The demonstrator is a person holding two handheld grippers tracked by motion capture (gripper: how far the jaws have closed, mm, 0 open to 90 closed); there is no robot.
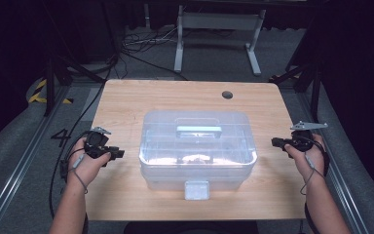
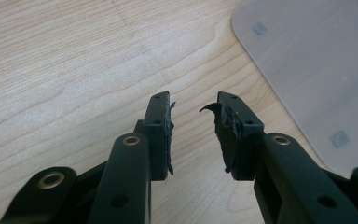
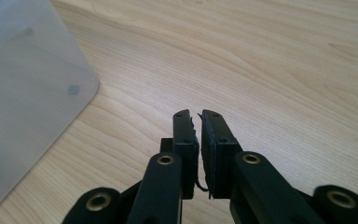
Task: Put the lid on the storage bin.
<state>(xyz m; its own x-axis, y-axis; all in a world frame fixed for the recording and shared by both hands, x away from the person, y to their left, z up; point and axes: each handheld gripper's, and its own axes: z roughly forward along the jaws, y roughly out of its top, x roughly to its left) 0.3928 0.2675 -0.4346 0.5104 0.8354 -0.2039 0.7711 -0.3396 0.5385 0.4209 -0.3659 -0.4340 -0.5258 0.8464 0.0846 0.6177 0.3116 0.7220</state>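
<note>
While the left claw (image 1: 118,154) is hovering spread and the right claw (image 1: 275,142) nearly pressed together, an uneven grab is risking tilting the clear box (image 1: 197,148) on the table (image 1: 126,102)

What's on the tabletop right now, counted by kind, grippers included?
Clear plastic storage box with lid, in the middle of the wooden table: 1
Black two-jaw grippers: 2, the left gripper with jaws apart, the right gripper with jaws nearly together, one at each side of the box
Total: 3
</note>
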